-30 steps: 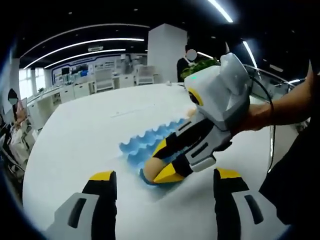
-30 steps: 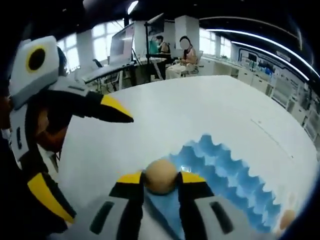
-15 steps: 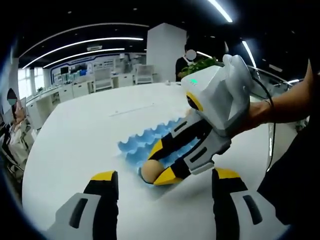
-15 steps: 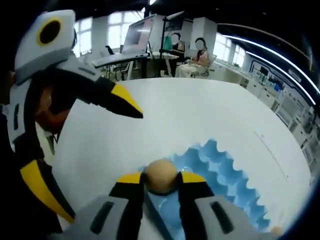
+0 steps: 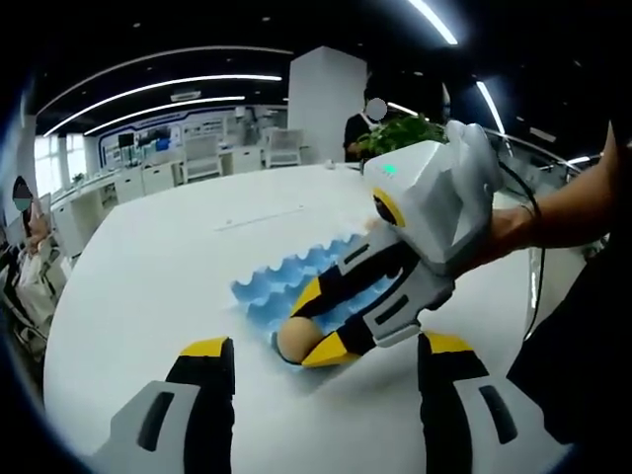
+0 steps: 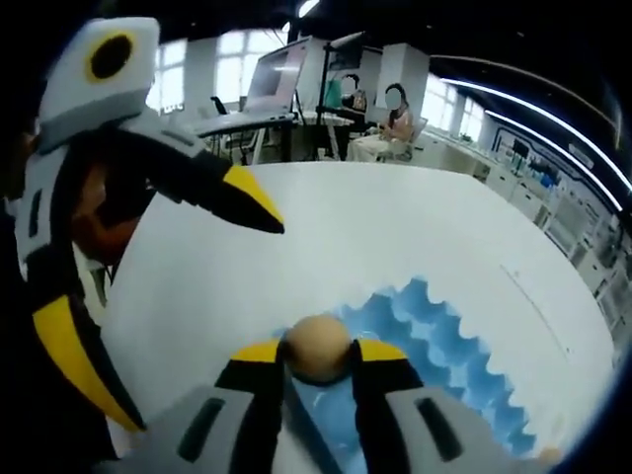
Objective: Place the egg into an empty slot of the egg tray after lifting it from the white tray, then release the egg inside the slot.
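A tan egg (image 6: 316,348) sits pinched between the yellow tips of my right gripper (image 6: 316,354), which is shut on it at the near end of the blue egg tray (image 6: 444,341). The left gripper view has the same egg (image 5: 299,339) held by the right gripper (image 5: 318,326) at the near corner of the blue tray (image 5: 272,286). Whether the egg rests in a slot or hovers just over it I cannot tell. My left gripper (image 5: 321,360) stands open in front of the tray, nothing between its jaws. In the right gripper view the left gripper (image 6: 247,193) reaches in from the left.
The tray lies on a big white round table (image 5: 148,267). A person's hand and forearm (image 5: 553,212) hold the right gripper. Another egg (image 5: 371,225) peeks out behind it. Desks, chairs and seated people (image 6: 390,118) stand beyond the far edge.
The right gripper has carried the egg slightly left and nearer along the tray's near corner, staying shut on it. The left gripper has held still and open.
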A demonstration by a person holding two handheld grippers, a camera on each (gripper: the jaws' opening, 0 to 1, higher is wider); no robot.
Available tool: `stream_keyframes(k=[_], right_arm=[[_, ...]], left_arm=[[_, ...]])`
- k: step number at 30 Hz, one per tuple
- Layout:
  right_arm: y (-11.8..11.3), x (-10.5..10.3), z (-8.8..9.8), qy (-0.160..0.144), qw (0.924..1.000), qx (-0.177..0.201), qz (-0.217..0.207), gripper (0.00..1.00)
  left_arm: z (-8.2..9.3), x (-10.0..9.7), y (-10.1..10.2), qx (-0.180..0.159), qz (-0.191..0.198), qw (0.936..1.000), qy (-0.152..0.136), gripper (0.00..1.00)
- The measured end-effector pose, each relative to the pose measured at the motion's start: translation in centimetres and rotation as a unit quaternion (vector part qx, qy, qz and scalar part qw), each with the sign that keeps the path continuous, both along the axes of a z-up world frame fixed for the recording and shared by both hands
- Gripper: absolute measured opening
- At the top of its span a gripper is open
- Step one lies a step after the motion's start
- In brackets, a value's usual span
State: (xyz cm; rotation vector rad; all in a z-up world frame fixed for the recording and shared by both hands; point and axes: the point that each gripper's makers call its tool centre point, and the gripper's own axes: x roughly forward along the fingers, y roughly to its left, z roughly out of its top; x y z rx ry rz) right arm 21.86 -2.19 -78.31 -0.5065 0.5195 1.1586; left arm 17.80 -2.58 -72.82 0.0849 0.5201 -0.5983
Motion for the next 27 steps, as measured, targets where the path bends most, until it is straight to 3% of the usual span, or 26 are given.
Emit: stream_keyframes(k=[6, 9, 12, 19, 24, 27], right_arm=[[-1.4, -0.3, 0.5, 0.001, 0.9999, 0.011, -0.012, 0.21], [-2.6, 0.0, 2.2, -0.002, 0.9973, 0.058, -0.046, 0.21], [-3.7, 0.2, 3.0, 0.003, 0.9945, 0.078, -0.070, 0.22], [-10.8, 1.3, 2.8, 0.011, 0.9763, 0.094, -0.195, 0.23], [-16.5, 1.7, 1.7, 0.014, 0.9550, 0.092, -0.281, 0.23], [-18.4, 1.7, 1.8, 0.012, 0.9451, 0.098, -0.311, 0.24]], left_arm=[[0.1, 0.0, -0.1, 0.003, -0.006, 1.0000, -0.003, 0.75], [0.1, 0.0, -0.2, 0.002, -0.006, 1.0000, -0.002, 0.75], [0.2, 0.0, -0.2, -0.002, -0.006, 1.0000, -0.001, 0.75], [0.5, 0.2, -0.3, -0.008, -0.003, 0.9999, -0.005, 0.74], [0.6, 0.5, -0.3, -0.017, -0.002, 0.9998, -0.004, 0.74], [0.7, 0.5, -0.3, -0.016, -0.002, 0.9999, -0.005, 0.74]])
